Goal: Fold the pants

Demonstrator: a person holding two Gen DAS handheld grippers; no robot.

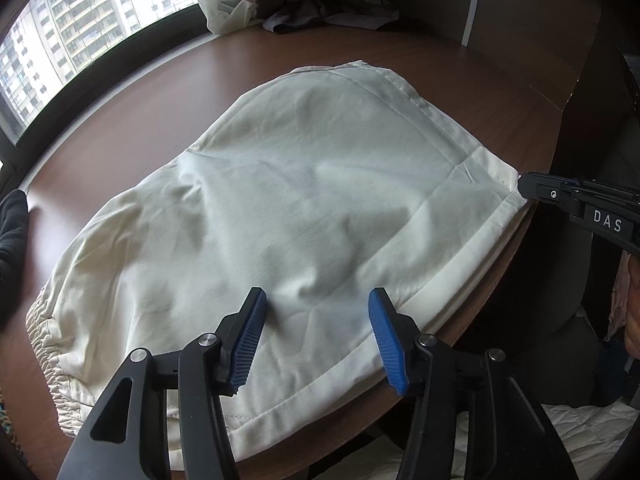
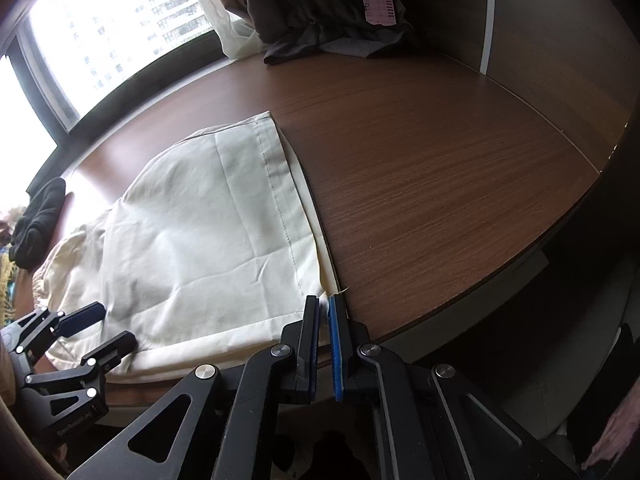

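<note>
Pants (image 1: 280,200), cream-white, lay spread on the brown wooden bench (image 2: 440,168), already doubled over so that the hems sat stacked at the near right corner and the gathered waistband (image 1: 44,360) lay at the near left. Near edge ran along the bench edge.

Right gripper (image 2: 324,304) was closed tight on the hem corner; a sliver of white cloth showed pinched between its pads. In the left wrist view only its tip appeared, touching that same corner.

Left gripper (image 1: 316,312) stood about half open, tips resting on or just above the cloth near the front edge. Nothing was pinched; the fabric between its fingers looked slightly dimpled, but contact could not be confirmed.

Judged step: securing both grip points ahead of the next fold; right side taken, left side not yet.

Next move would call for the left gripper to close on the near edge, catching all layers, then both lifting together and carrying the hem end across toward the waistband, evenly, so the stacked layers do not slip apart.
</note>
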